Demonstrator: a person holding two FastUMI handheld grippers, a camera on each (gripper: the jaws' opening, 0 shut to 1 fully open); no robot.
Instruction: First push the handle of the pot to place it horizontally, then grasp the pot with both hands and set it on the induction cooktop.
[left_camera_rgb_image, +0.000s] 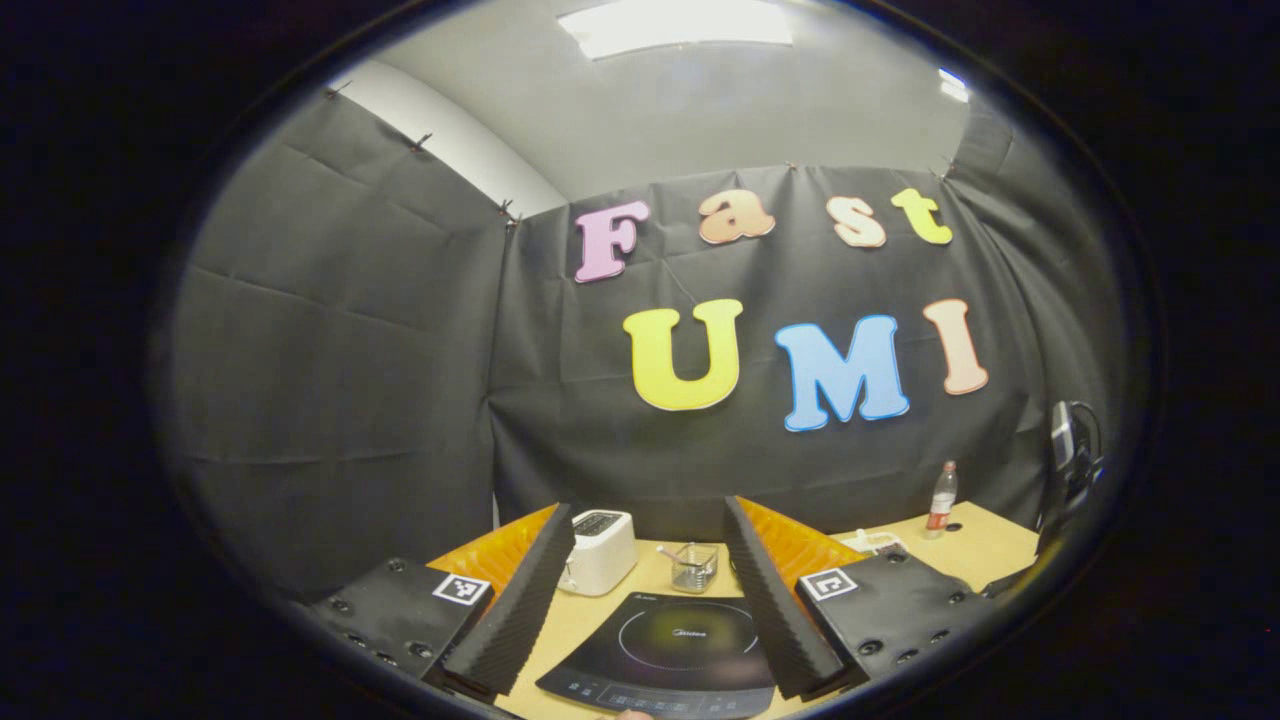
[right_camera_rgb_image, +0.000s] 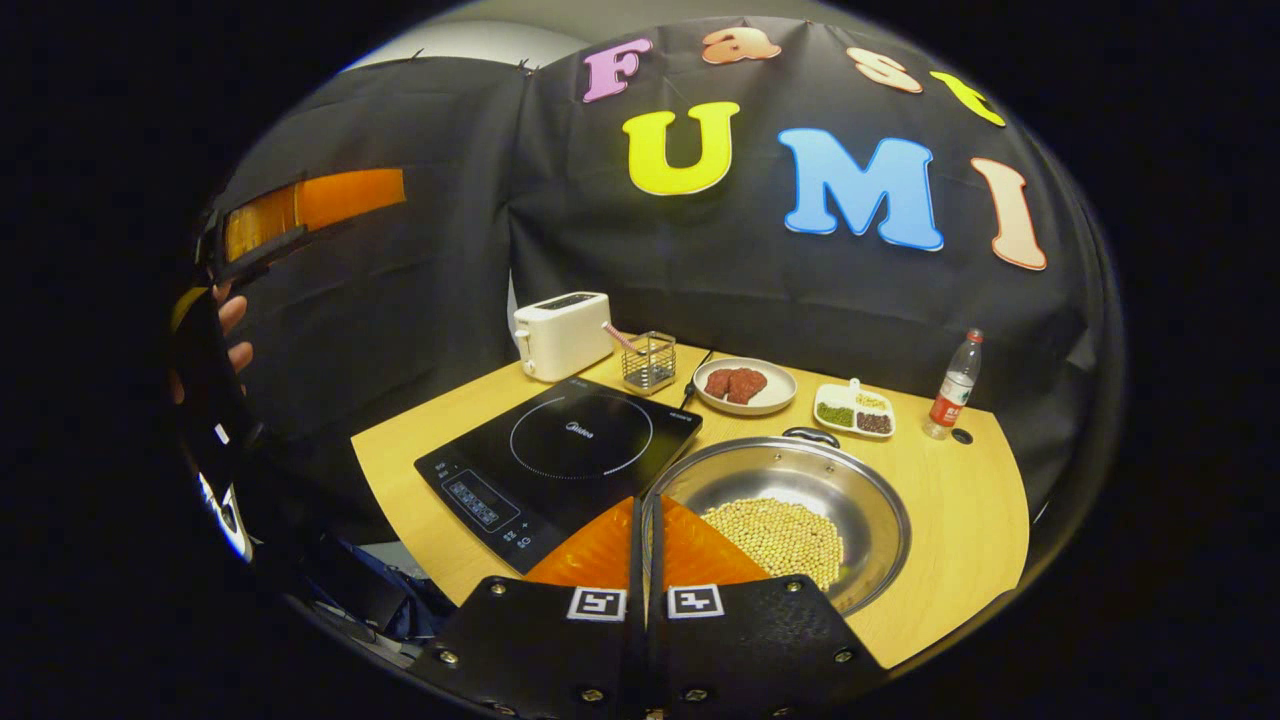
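A steel pot (right_camera_rgb_image: 860, 490) holding pale beans (right_camera_rgb_image: 780, 535) stands on the wooden table, right of the black induction cooktop (right_camera_rgb_image: 560, 450). One small loop handle (right_camera_rgb_image: 810, 435) shows at the pot's far rim. My right gripper (right_camera_rgb_image: 640, 505) is shut, its tips together just over the pot's near-left rim; nothing shows between the fingers. My left gripper (left_camera_rgb_image: 648, 515) is open, fingers wide apart, held above the cooktop (left_camera_rgb_image: 670, 650) and facing the wall. In the right gripper view it appears raised at far left (right_camera_rgb_image: 300, 210), held by a hand (right_camera_rgb_image: 235, 335).
Behind the cooktop stand a white toaster (right_camera_rgb_image: 562, 333) and a wire holder (right_camera_rgb_image: 648, 362). A plate of meat (right_camera_rgb_image: 745, 385), a small dish of beans (right_camera_rgb_image: 853, 410) and a bottle (right_camera_rgb_image: 955, 385) sit along the back. The table's front edge (right_camera_rgb_image: 400, 500) lies left of the cooktop.
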